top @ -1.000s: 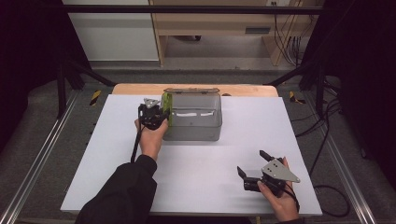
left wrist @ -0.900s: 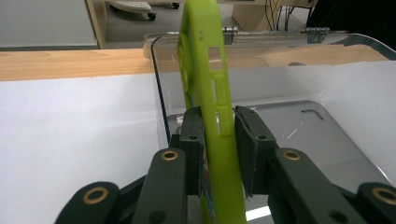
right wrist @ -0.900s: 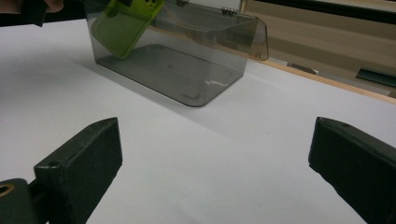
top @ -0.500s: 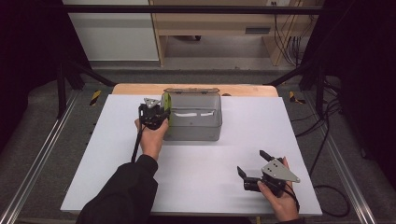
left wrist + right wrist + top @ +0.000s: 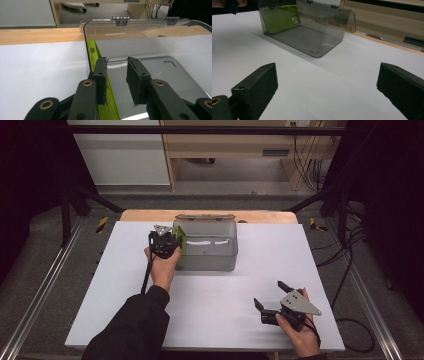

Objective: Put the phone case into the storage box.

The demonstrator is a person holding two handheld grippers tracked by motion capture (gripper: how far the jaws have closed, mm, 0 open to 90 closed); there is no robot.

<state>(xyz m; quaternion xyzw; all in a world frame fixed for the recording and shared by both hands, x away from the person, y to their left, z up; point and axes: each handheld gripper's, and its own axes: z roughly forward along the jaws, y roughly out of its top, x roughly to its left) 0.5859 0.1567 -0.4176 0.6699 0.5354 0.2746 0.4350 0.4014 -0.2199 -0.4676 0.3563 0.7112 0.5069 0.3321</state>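
A smoky clear plastic box [image 5: 210, 254] stands at the table's far middle with its hinged lid [image 5: 204, 217] folded back. A lime-green phone case [image 5: 182, 245] stands on edge inside, leaning on the box's left wall. My left gripper [image 5: 172, 241] hovers over that wall. In the left gripper view its jaws [image 5: 117, 62] have just been opening. The case [image 5: 93, 50] lies between them beside the left pad, and the right pad stands apart over the box floor [image 5: 162, 75]. My right gripper [image 5: 270, 295] rests open at the near right, holding nothing, facing the box [image 5: 312, 37] and case [image 5: 282, 18].
A white sheet [image 5: 115, 290] covers the table, with a wooden strip [image 5: 145, 215] showing along its far edge. Black frame rails and cables run along both sides. A wooden bench [image 5: 230, 145] stands on the floor beyond the table.
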